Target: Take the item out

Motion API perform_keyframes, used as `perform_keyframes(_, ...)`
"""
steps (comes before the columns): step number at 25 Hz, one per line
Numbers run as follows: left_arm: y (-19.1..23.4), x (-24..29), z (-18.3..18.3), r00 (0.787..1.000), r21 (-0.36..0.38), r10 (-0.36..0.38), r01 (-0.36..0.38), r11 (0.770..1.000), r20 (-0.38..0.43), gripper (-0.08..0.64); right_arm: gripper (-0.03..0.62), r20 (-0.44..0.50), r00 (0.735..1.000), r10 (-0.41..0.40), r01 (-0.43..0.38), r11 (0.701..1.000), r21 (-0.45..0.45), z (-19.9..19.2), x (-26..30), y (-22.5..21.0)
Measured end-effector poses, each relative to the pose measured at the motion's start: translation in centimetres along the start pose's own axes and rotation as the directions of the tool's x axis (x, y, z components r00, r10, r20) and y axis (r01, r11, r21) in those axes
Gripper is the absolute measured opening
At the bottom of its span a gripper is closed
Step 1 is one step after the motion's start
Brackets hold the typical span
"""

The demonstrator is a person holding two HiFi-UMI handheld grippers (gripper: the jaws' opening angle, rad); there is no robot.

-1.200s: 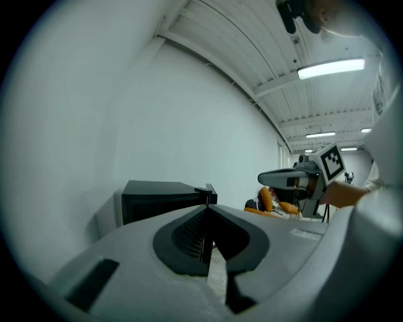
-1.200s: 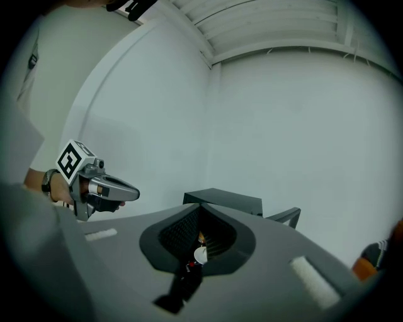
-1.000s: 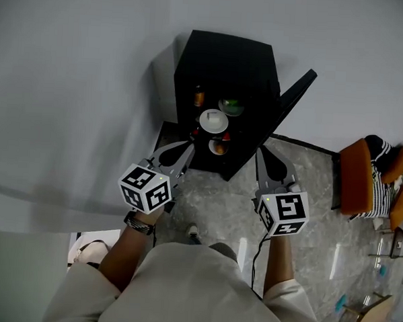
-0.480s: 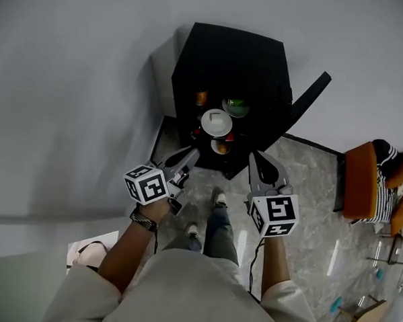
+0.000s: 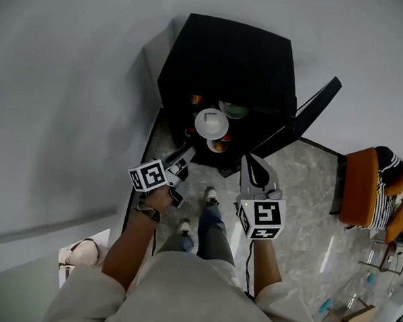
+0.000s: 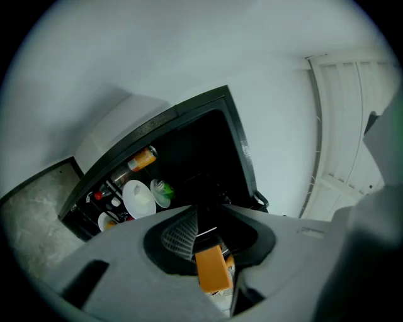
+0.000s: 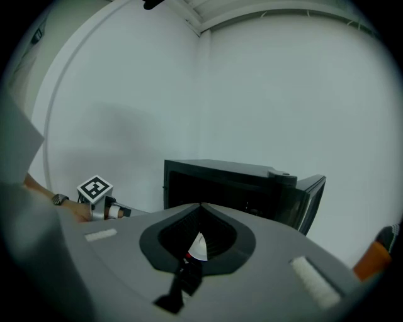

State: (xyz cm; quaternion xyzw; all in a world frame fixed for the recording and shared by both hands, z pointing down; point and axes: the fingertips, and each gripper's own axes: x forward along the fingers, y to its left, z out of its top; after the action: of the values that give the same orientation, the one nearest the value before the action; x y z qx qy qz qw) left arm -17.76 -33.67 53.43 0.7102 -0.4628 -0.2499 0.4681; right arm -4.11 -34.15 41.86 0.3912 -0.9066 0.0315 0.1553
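In front of the open black cabinet point(image 5: 227, 57), my left gripper point(image 5: 188, 151) is opening its jaws with nothing between them. My right gripper point(image 5: 247, 159) hangs beside it, jaws closed together and empty. On the cabinet's shelves, apart from both grippers, sit a white plate point(image 5: 211, 122), a green bowl point(image 5: 234, 110) and an orange can point(image 6: 143, 158).

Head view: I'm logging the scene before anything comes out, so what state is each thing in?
Black cabinet: open at the front, items on its shelves.
Cabinet door: swung wide open.
White dish: on a shelf inside, not touched by either gripper.
Left gripper: short of the shelves, jaws opening, nothing gripped.
Right gripper: short of the shelves, jaws together, empty.
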Motion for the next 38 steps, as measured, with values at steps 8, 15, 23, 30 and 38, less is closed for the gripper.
perform_keyframes(8, 8.1, 4.3, -0.8, 0.995, -0.122, 0.099, -0.099, 0.988, 0.001, 0.112, 0.006, -0.042, 0.998, 0.047, -0.046, 0.999, 0.027, -2.4, 3.6, -0.8)
perform_keyframes(15, 15.6, 7.8, -3.9, 0.985, -0.221, 0.161, -0.170, 0.960, -0.058, 0.133, 0.006, -0.091, 0.994, 0.065, -0.065, 0.998, 0.002, -4.6, 4.9, -1.8)
perform_keyframes(23, 21.1, 11.3, -5.8, 0.978, -0.366, 0.207, -0.200, 0.909, -0.022, 0.161, 0.006, -0.141, 0.985, 0.104, -0.103, 0.995, 0.010, -6.3, 5.5, -1.8)
perform_keyframes(30, 22.7, 14.1, -6.5, 0.980, -0.455, 0.195, -0.153, 0.877, 0.047, 0.183, 0.006, -0.169, 0.980, 0.105, -0.106, 0.994, 0.005, -7.5, 5.5, -2.5)
perform_keyframes(38, 24.0, 15.6, -5.9, 0.980, -0.488, 0.178, -0.112, 0.865, 0.091, 0.192, 0.006, -0.194, 0.977, 0.089, -0.088, 0.996, 0.016, -9.0, 5.3, -3.5)
